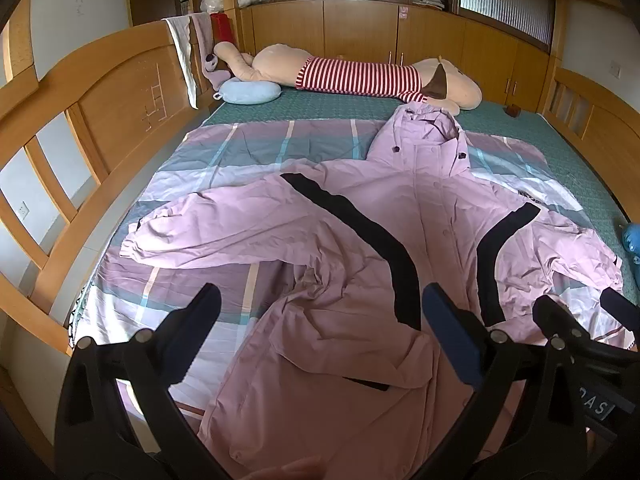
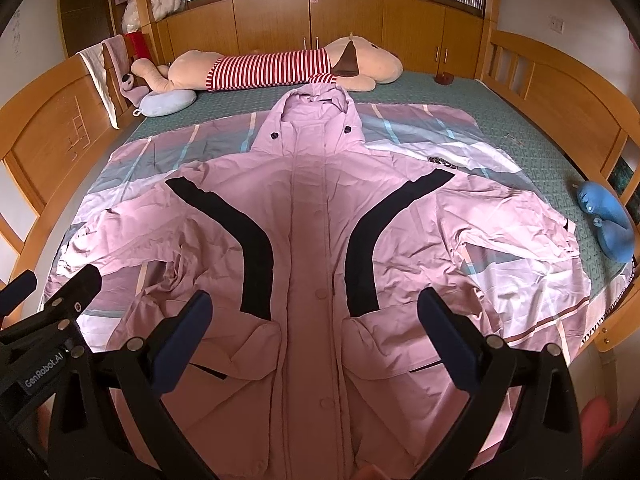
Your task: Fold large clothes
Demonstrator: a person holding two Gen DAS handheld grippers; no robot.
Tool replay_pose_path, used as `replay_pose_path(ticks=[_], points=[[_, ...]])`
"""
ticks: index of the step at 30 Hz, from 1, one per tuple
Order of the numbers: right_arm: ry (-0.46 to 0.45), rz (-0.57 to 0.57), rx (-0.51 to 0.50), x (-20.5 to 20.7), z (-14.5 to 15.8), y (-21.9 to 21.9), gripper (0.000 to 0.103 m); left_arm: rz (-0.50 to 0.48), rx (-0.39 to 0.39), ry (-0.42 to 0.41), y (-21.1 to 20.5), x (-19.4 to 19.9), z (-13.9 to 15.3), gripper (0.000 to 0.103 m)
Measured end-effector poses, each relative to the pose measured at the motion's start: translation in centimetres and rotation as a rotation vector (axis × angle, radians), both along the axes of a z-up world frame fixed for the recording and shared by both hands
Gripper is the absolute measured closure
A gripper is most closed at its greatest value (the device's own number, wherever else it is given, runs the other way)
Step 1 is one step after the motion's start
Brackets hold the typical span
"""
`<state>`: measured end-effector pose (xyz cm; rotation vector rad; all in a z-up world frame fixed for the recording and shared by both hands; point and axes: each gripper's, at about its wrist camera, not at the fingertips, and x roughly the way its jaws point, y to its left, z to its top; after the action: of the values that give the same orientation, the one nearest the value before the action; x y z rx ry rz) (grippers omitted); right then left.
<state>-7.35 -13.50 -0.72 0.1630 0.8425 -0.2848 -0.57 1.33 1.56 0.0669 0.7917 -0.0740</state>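
A large pink hooded jacket (image 2: pixel 308 232) with two black curved stripes lies front-up on a plaid sheet, sleeves spread to both sides, hood toward the far end. It also shows in the left wrist view (image 1: pixel 360 248). My left gripper (image 1: pixel 320 300) is open and empty above the jacket's lower left part. My right gripper (image 2: pixel 314 308) is open and empty above the jacket's lower middle. The right gripper also shows in the left wrist view (image 1: pixel 576 308) at the right edge, and the left gripper in the right wrist view (image 2: pixel 56 284) at the left edge.
A plaid sheet (image 2: pixel 420 128) covers a green mattress (image 2: pixel 500 120). A long plush toy in a striped shirt (image 2: pixel 272 66) and a light blue neck pillow (image 2: pixel 168 102) lie at the far end. A blue plush (image 2: pixel 608 224) sits at the right. Wooden bed rails (image 1: pixel 80 120) run along both sides.
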Motion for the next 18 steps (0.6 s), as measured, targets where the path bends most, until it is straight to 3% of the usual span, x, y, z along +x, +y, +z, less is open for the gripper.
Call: replay_pose_path(ticks=[18], points=[[0.003, 0.012, -0.008, -0.43, 0.1, 0.25, 0.001, -0.001, -0.002, 0.003, 0.0, 0.05, -0.05, 0.002]])
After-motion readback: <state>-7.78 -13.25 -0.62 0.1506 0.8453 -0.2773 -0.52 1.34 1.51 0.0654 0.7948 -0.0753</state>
